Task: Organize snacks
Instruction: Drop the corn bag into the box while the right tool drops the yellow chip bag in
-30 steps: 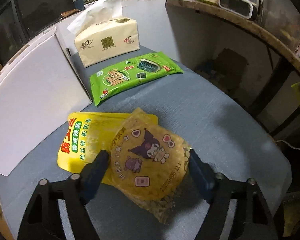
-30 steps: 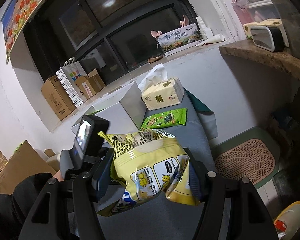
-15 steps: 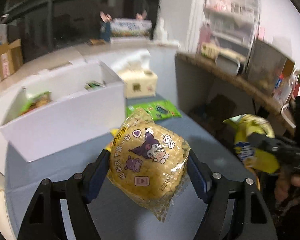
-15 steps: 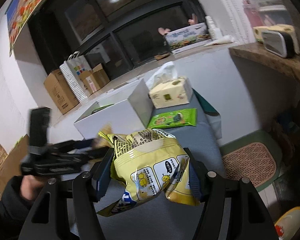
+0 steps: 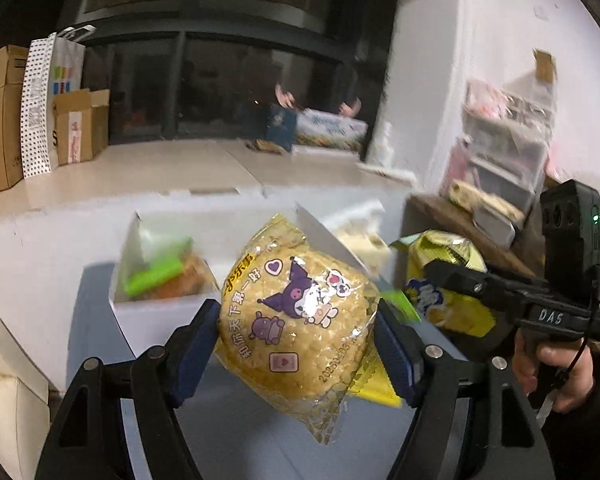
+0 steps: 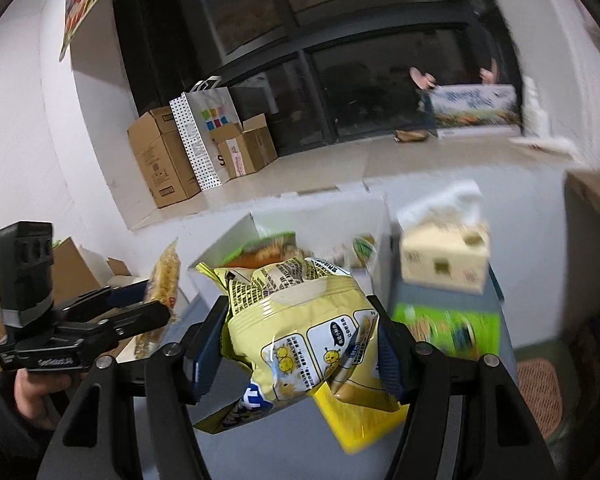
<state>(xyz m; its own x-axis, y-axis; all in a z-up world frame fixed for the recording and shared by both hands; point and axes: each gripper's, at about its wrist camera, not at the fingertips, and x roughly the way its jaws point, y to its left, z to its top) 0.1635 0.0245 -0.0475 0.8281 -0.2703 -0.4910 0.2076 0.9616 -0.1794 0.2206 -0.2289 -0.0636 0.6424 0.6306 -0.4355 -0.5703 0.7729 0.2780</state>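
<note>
My left gripper point(image 5: 298, 344) is shut on a clear bag of golden snacks with a purple cartoon print point(image 5: 296, 320), held in the air above the grey table point(image 5: 260, 432). My right gripper point(image 6: 300, 348) is shut on a pale yellow chip bag point(image 6: 300, 320), also lifted. Behind both bags stands an open white box point(image 5: 156, 316) point(image 6: 236, 240) with green and orange packets inside. In the left wrist view the right gripper and its chip bag point(image 5: 444, 280) appear at the right. In the right wrist view the left gripper with its snack bag point(image 6: 164, 276) shows at the left.
On the table lie a yellow packet point(image 6: 360, 420) and a green packet point(image 6: 448, 328), with a tissue box point(image 6: 444, 256) behind. Cardboard boxes point(image 6: 164, 156) and a dotted paper bag point(image 6: 196, 140) stand on the window ledge. A wooden shelf point(image 5: 468, 224) with clutter runs at the right.
Both grippers have risen with their bags and swung toward the white box, whose open top now shows. The left bag came up off the table and off the yellow packet.
</note>
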